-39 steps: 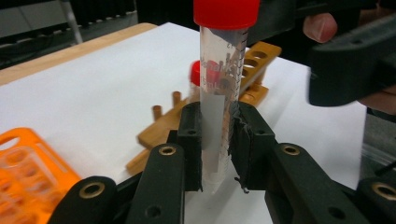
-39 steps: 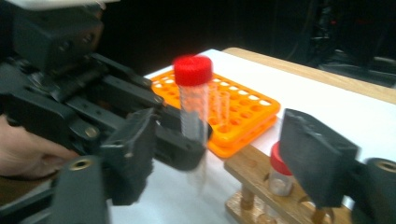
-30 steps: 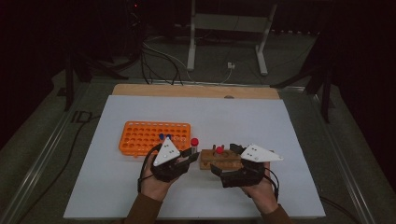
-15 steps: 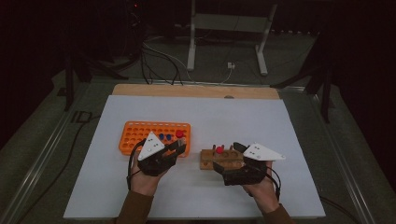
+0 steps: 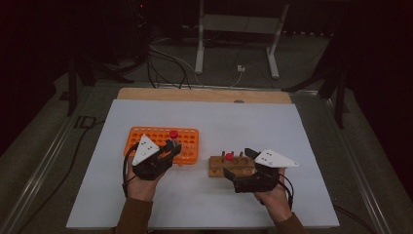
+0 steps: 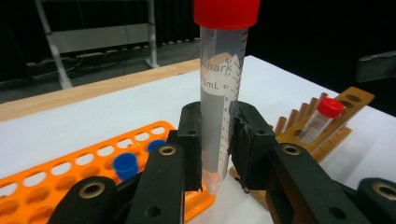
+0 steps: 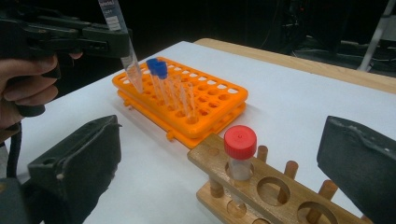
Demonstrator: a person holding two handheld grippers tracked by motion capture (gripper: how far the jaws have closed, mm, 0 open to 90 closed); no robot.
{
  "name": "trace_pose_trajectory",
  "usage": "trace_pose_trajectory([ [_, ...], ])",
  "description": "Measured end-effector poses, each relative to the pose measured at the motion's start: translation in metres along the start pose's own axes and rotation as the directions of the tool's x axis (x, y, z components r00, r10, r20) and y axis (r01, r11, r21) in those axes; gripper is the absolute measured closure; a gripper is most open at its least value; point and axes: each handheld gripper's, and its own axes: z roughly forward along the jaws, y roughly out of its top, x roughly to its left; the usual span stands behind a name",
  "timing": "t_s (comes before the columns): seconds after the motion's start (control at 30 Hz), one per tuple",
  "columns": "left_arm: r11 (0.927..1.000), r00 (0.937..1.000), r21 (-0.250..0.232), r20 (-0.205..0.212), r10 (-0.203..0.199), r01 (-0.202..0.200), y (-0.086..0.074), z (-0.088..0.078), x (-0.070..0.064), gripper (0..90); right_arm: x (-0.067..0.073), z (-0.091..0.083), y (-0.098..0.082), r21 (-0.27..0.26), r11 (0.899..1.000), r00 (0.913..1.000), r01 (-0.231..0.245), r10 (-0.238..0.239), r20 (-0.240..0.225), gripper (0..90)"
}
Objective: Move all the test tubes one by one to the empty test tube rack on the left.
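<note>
- My left fingers (image 6: 215,154) are clamped on the lower part of a red-capped tube (image 6: 223,88), which stands upright with its tip showing just below the pads.
- The tube (image 5: 172,136) hangs over the right half of the orange rack (image 5: 146,135), which sits toward the left side of the bench (image 5: 311,131). Two blue-capped tubes (image 7: 156,69) already stand in the rack near it.
- My right fingers (image 7: 224,172) are spread wide with nothing between them, resting by the wooden rack (image 5: 234,165) near the middle of the bench. One red-capped tube (image 7: 240,149) stands in it.
- To seat the tube well, I should line its tip over an empty hole, keep it vertical, and lower it straight. I'd let go only once the rack takes its weight.
- I should choose a hole clear of the blue caps, so my fingers do not knock them on the way down or out.
- Room is good: the far half of the bench and its right side are bare, and the rack sits well in from the left edge.
- The tight spot is the gap between the two racks, where my hands come close. I'd lift straight up before pulling away.
</note>
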Motion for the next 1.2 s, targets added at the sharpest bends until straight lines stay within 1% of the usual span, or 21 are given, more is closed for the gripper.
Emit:
trace_pose_trajectory([
  [0.3,1.0000,0.9986,-0.001,-0.052,0.001,-0.001,-0.002,-0.002,0.007,75.1,0.000,0.000,0.000,0.000,1.000,1.0000,-0.001,0.001,0.002,0.0],
  [0.43,0.9999,0.9974,0.006,-0.072,0.013,-0.012,-0.003,-0.003,0.010,75.1,0.000,0.001,-0.001,0.001,1.000,1.0000,-0.001,0.001,0.003,0.0],
  [0.67,0.9999,0.9947,0.015,-0.103,0.005,-0.003,-0.007,-0.002,0.015,75.0,0.000,0.000,0.000,0.000,1.000,1.0000,-0.002,0.002,0.006,0.0],
  [0.8,0.9995,0.9917,0.030,-0.128,0.013,-0.009,-0.010,-0.001,0.017,75.1,-0.001,0.000,0.000,-0.003,1.000,1.0000,-0.005,0.005,0.008,0.0],
  [0.97,0.9992,0.9889,0.040,-0.148,0.013,-0.007,-0.014,0.002,0.020,75.1,-0.002,0.000,-0.001,-0.004,1.000,0.9999,-0.008,0.008,0.010,0.0],
  [1.2,0.9991,0.9816,0.043,-0.191,0.006,0.003,-0.022,0.005,0.027,75.1,-0.002,-0.001,-0.001,-0.007,1.000,0.9999,-0.007,0.007,0.010,0.0],
])
